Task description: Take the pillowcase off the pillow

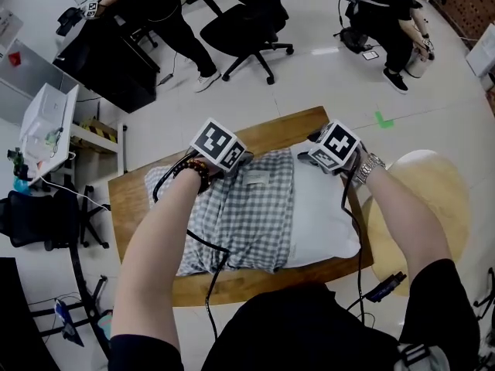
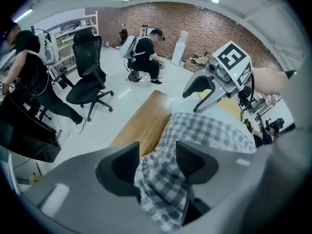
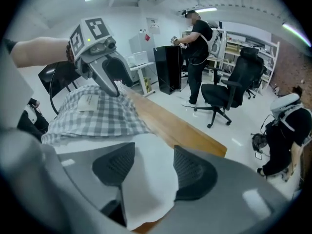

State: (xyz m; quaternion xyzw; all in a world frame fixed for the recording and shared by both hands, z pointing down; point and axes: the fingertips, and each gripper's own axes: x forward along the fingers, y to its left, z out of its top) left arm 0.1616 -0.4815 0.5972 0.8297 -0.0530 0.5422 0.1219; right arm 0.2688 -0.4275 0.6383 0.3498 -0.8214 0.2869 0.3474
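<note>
Head view: a wooden tabletop (image 1: 278, 132) fills the middle of the frame, and a white pillow (image 1: 323, 215) lies flat on it.
Pillowcase: the grey-checked pillowcase (image 1: 251, 215) covers the left part of the pillow, bunched and wrinkled. The pillow's right part lies bare.
Left gripper: the left gripper (image 1: 244, 161) sits at the upper edge of the pillowcase, left of centre. In the left gripper view its jaws stand apart with checked cloth lying loosely between them, released rather than pinched. The cloth may brush one pad, but the wide-angle warp makes that hard to judge.
Right gripper: the right gripper (image 1: 313, 154) is at the pillow's upper edge, right of centre. In the right gripper view its jaws stand apart around a white corner of the pillow, not clamped on it.
Tag: a small white tag (image 1: 255, 178) lies on the checked cloth near the left gripper.
Surroundings: a black office chair (image 1: 251, 22) stands on the pale floor at the top of the frame.
</note>
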